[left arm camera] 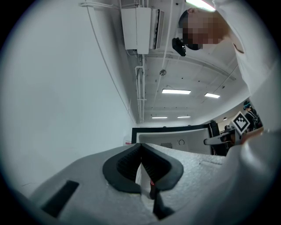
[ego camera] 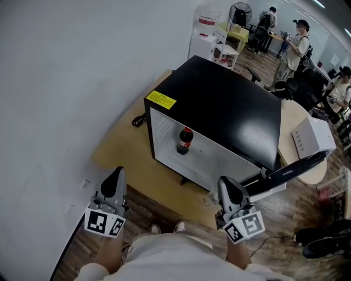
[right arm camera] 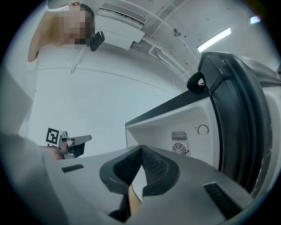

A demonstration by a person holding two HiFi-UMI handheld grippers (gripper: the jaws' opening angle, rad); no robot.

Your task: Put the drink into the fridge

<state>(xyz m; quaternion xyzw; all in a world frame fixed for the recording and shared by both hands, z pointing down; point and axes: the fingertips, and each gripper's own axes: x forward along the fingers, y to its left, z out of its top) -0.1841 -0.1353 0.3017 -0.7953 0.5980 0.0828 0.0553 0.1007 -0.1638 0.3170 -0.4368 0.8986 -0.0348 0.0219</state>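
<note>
A black mini fridge (ego camera: 230,110) stands on a wooden table (ego camera: 118,148) with its door (ego camera: 290,167) swung open to the right. Upright inside it, near the left wall, is a dark cola bottle (ego camera: 185,141) with a red label. My left gripper (ego camera: 117,172) hangs shut and empty in front of the table, to the lower left of the fridge. My right gripper (ego camera: 224,181) is also shut and empty, just below the fridge's opening. The left gripper view shows closed jaws (left arm camera: 140,147) before the white fridge interior (left arm camera: 180,143). The right gripper view shows closed jaws (right arm camera: 140,149), the interior (right arm camera: 175,129) and the door (right arm camera: 239,114).
A black cable (ego camera: 138,120) lies on the table left of the fridge. A white box (ego camera: 311,137) sits on a round table at the right. Behind stand a white shelf (ego camera: 219,46), a fan (ego camera: 240,11), chairs and several people (ego camera: 293,46). Wooden floor lies below.
</note>
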